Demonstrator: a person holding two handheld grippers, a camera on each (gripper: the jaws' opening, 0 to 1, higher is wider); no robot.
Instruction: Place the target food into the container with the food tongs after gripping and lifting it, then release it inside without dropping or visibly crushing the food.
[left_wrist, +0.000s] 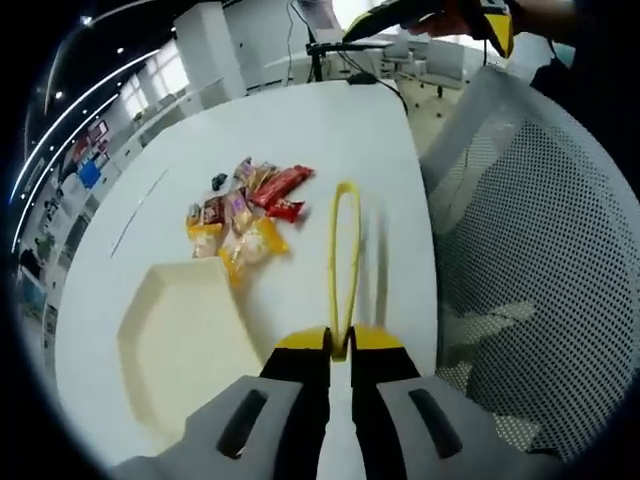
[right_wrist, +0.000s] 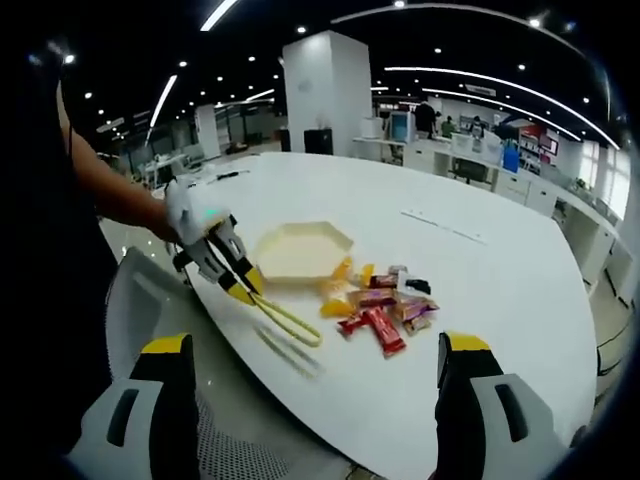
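Open-plan office around a white round table (right_wrist: 470, 260), left gripper (left_wrist: 340, 345) clamped on yellow looped food tongs (left_wrist: 345, 250), right gripper (right_wrist: 315, 350) wide open and empty, pile of wrapped snacks (left_wrist: 245, 210) lying just beside cream hexagonal container (left_wrist: 185, 340)

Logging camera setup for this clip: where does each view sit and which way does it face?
Left gripper view: rides the left gripper, shut on the yellow tongs, looking along them over the white table at the snack pile and hexagonal container.
Right gripper view: rides the open right gripper off the table edge, facing the left gripper, a person's forearm and the office beyond.
Shared: table, tongs, snacks, container.
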